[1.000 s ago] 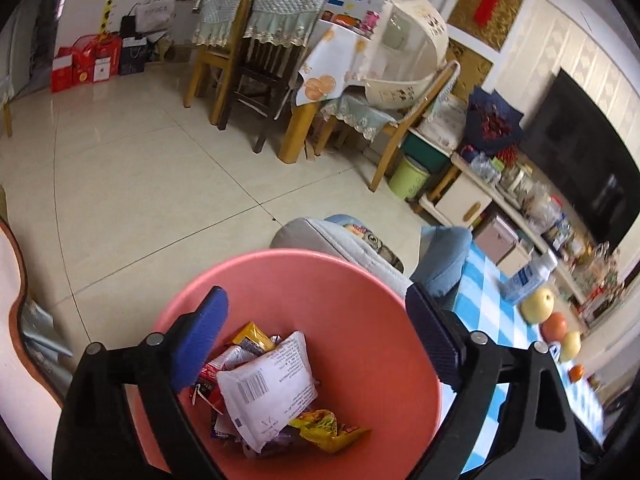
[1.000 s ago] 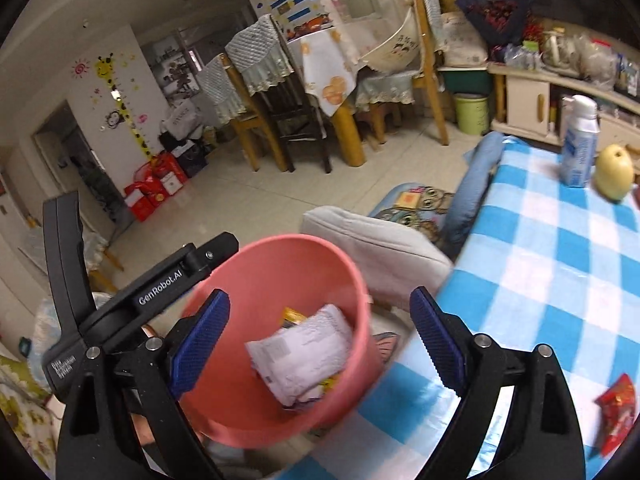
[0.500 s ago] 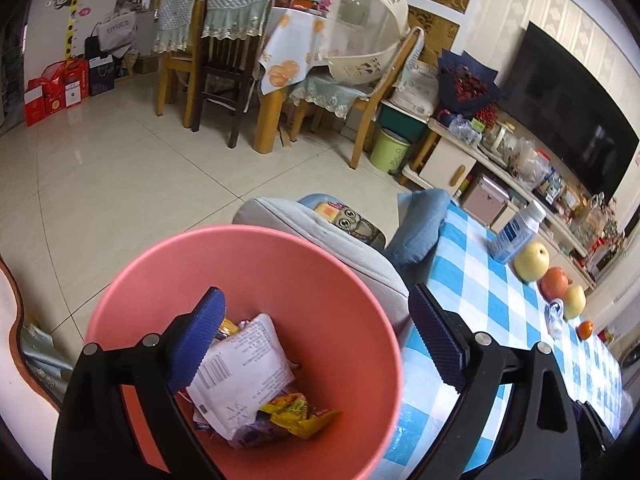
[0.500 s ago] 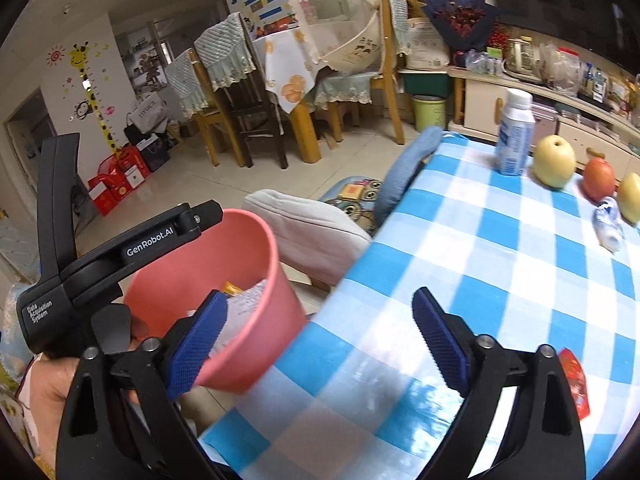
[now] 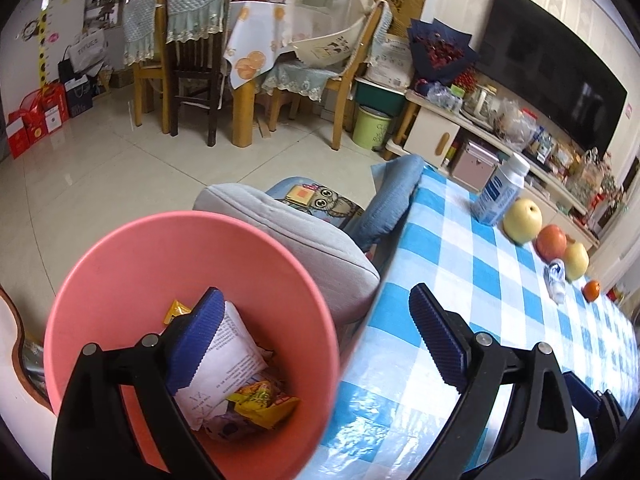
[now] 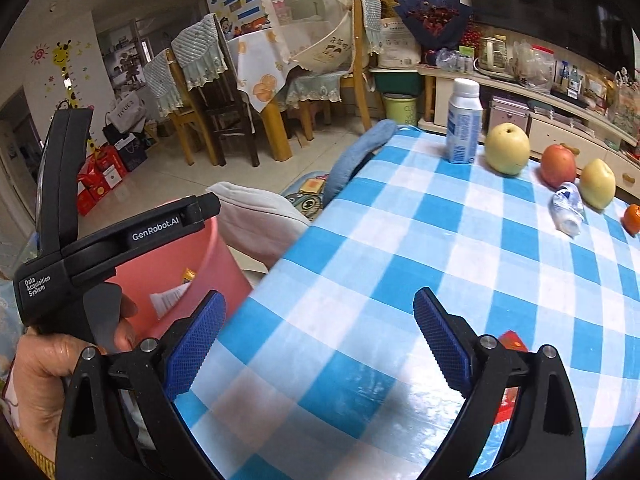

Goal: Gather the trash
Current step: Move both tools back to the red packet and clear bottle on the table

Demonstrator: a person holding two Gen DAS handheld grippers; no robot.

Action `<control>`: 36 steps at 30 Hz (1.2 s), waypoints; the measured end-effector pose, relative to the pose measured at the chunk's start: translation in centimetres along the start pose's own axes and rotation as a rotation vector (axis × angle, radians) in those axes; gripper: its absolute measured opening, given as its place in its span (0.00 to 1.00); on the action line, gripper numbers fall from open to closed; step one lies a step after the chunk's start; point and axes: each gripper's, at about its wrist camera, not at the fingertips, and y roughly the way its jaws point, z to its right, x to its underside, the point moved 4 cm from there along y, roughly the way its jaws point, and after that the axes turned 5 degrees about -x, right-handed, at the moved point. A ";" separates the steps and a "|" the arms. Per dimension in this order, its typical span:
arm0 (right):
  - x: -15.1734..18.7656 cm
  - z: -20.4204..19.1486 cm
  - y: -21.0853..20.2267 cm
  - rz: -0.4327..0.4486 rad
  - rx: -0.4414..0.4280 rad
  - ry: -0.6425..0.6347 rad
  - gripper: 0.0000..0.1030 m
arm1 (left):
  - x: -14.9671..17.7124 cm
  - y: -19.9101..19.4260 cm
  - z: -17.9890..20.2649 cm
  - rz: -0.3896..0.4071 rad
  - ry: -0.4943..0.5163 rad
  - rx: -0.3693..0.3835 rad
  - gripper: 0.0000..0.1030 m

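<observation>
Left wrist view: the left gripper (image 5: pixel 316 340) has its jaws spread wide with nothing between them. One blue pad (image 5: pixel 196 344) hangs over the mouth of the pink bin (image 5: pixel 132 248), the other over the edge of the checked tablecloth (image 5: pixel 452 264). Inside the bin lie a white packet (image 5: pixel 224 372) and a yellow wrapper (image 5: pixel 260 400). A grey cushion (image 5: pixel 288 228) sits just beyond the bin.

Right wrist view: the right gripper (image 6: pixel 320 344) is also spread wide and empty, above the tablecloth. A red wrapper (image 6: pixel 512 344) lies on the cloth, partly hidden by the right finger. Farther off lie a crumpled bottle (image 6: pixel 568 210) beside three pieces of fruit, and an upright white bottle (image 6: pixel 462 122).
</observation>
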 end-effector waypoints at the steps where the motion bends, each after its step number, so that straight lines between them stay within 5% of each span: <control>1: 0.1 0.2 -0.1 0.001 0.002 0.001 0.91 | 0.1 0.0 0.3 -0.001 0.009 0.000 0.91; 15: 1.0 3.7 -1.5 0.011 0.060 -0.003 0.91 | 1.0 0.0 5.7 0.008 0.157 -0.015 0.91; 36: 1.5 10.8 -3.7 0.065 0.218 0.028 0.91 | 3.1 -0.3 12.3 0.008 0.258 0.094 0.91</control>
